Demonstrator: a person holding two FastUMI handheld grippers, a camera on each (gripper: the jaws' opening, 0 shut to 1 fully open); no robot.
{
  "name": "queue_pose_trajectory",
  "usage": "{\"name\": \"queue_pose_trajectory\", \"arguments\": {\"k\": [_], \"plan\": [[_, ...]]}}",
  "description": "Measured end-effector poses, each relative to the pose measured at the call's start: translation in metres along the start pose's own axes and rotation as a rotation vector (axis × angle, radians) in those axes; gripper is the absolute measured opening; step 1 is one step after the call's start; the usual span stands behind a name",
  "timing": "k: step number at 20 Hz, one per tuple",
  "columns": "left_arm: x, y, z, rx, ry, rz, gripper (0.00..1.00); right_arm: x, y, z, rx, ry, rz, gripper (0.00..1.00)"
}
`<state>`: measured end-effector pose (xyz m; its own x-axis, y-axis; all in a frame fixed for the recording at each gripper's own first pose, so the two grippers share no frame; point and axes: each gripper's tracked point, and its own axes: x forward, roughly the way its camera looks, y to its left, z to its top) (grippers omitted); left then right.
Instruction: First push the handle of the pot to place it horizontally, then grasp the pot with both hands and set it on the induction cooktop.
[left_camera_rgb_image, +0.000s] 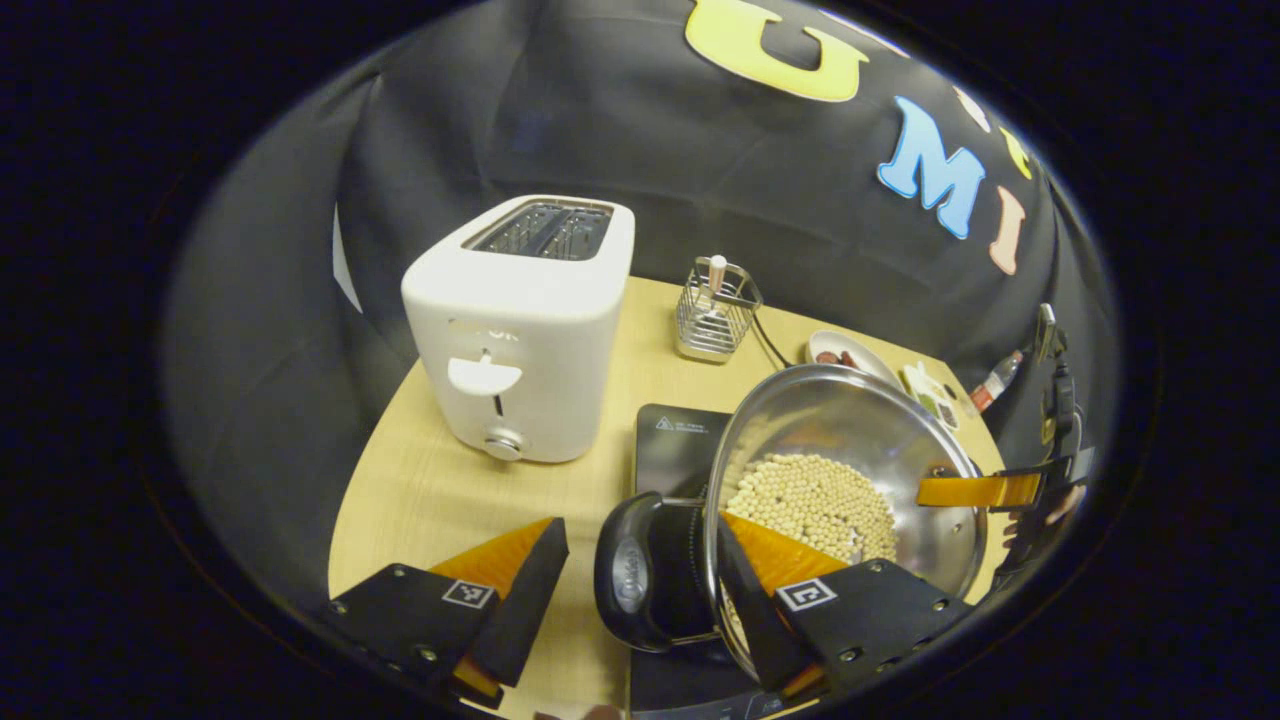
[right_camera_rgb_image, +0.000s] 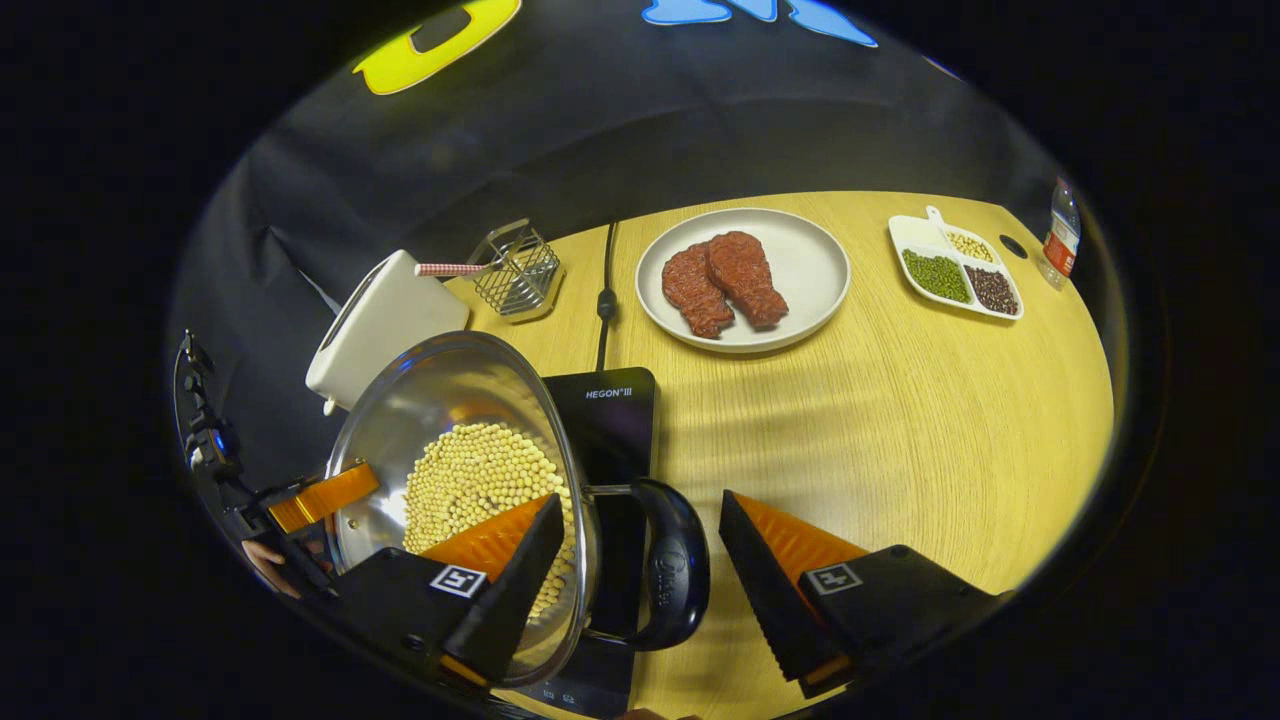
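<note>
A steel pot (left_camera_rgb_image: 840, 420) holding pale beans (left_camera_rgb_image: 810, 500) stands over the black induction cooktop (left_camera_rgb_image: 680, 450). My left gripper (left_camera_rgb_image: 640, 525) is open and straddles the pot's black loop handle (left_camera_rgb_image: 640, 580), one finger inside the rim and one outside. In the right gripper view the pot (right_camera_rgb_image: 430, 400) sits over the cooktop (right_camera_rgb_image: 620, 420). My right gripper (right_camera_rgb_image: 640, 500) is open astride the opposite handle (right_camera_rgb_image: 675, 570) in the same way. Each view shows the other gripper at the pot's far rim. I cannot tell whether the pot rests on the cooktop or hangs just above it.
A white toaster (left_camera_rgb_image: 520, 330) stands left of the cooktop, with a wire basket (left_camera_rgb_image: 715, 310) behind it. On the wooden table are a plate (right_camera_rgb_image: 810, 250) with two meat pieces, a divided dish (right_camera_rgb_image: 905, 235) of beans, a bottle (right_camera_rgb_image: 1062, 235) and a black cable (right_camera_rgb_image: 605, 290).
</note>
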<state>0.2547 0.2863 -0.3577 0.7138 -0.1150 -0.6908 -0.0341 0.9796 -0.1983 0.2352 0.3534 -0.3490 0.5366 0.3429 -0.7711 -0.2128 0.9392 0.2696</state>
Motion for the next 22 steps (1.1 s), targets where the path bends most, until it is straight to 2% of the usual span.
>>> {"name": "queue_pose_trajectory", "arguments": {"k": [2,3,5,9,11,12,13,16,19,22], "plan": [[-0.011,0.002,0.000,-0.001,-0.018,0.019,0.87,-0.008,-0.001,0.005,-0.008,-0.022,0.000,0.98],[-0.019,0.003,0.003,0.007,-0.031,0.033,0.84,-0.013,-0.001,0.008,-0.012,-0.034,-0.001,0.98],[-0.034,0.005,0.012,0.032,-0.058,0.061,0.87,-0.026,-0.003,0.010,-0.015,-0.057,-0.003,0.98],[-0.070,-0.007,0.029,0.054,-0.147,0.087,0.84,-0.055,-0.019,0.015,-0.073,-0.109,-0.040,0.98],[-0.088,-0.012,0.038,0.077,-0.201,0.116,0.87,-0.072,-0.025,0.013,-0.101,-0.131,-0.051,1.00],[-0.098,-0.017,0.043,0.084,-0.227,0.121,0.84,-0.080,-0.030,0.015,-0.112,-0.148,-0.058,0.99],[-0.107,-0.024,0.048,0.086,-0.251,0.126,0.86,-0.091,-0.032,0.016,-0.120,-0.166,-0.059,0.98],[-0.136,-0.041,0.058,0.088,-0.319,0.133,0.84,-0.123,-0.041,0.019,-0.127,-0.221,-0.067,0.98],[-0.161,-0.063,0.068,0.134,-0.381,0.142,0.86,-0.163,-0.054,0.025,-0.121,-0.305,-0.079,0.98],[-0.193,-0.095,0.077,0.169,-0.453,0.145,0.84,-0.205,-0.071,0.033,-0.105,-0.398,-0.093,0.98]]}}
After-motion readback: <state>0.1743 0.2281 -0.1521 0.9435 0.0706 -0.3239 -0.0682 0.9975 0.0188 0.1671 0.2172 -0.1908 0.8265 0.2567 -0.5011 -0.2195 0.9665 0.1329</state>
